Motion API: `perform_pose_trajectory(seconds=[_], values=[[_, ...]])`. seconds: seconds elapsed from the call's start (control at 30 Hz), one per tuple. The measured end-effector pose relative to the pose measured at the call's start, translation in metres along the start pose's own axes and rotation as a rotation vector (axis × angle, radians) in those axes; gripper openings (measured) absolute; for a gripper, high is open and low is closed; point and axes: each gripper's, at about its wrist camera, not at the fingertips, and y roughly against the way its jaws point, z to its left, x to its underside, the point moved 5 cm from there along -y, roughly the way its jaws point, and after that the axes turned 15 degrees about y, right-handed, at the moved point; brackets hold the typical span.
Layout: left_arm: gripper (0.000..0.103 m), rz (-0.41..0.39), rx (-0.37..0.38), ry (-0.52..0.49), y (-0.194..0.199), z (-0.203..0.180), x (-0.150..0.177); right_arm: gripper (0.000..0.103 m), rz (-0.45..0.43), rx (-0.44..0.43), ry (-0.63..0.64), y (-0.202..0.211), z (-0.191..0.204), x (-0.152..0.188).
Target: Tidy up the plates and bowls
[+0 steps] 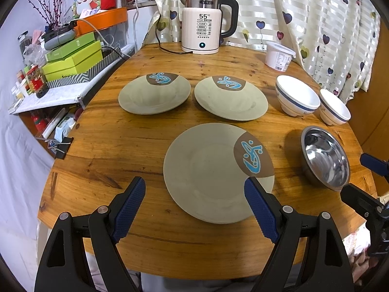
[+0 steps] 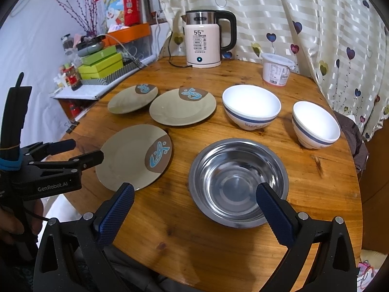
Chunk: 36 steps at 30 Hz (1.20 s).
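Left wrist view put our left hand-held gripper (image 1: 194, 189) wide and empty over the near plate (image 1: 214, 172) at lower centre of the desk (image 1: 109, 146). Our right hand-held gripper (image 2: 194, 194), equally wide, hovered above the steel bowl (image 2: 237, 182). Nothing seemed stacked yet; next we judged a rim grasp necessary.

The kettle (image 1: 205, 23) shows the number "55" with a small "°C" on its front; the left gripper (image 2: 73, 152) has white letters on its black side that say "GenRobot.AI"; the other small words are too tiny to read.
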Motion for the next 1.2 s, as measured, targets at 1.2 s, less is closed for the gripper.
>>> perform_pose_trajectory(seconds=[1.2], values=[[0.082,-0.003,0.036,0.020,0.0027,0.0061,-0.0079,0.090,0.016,-0.012,-0.030,-0.0023,-0.0039,-0.0005]])
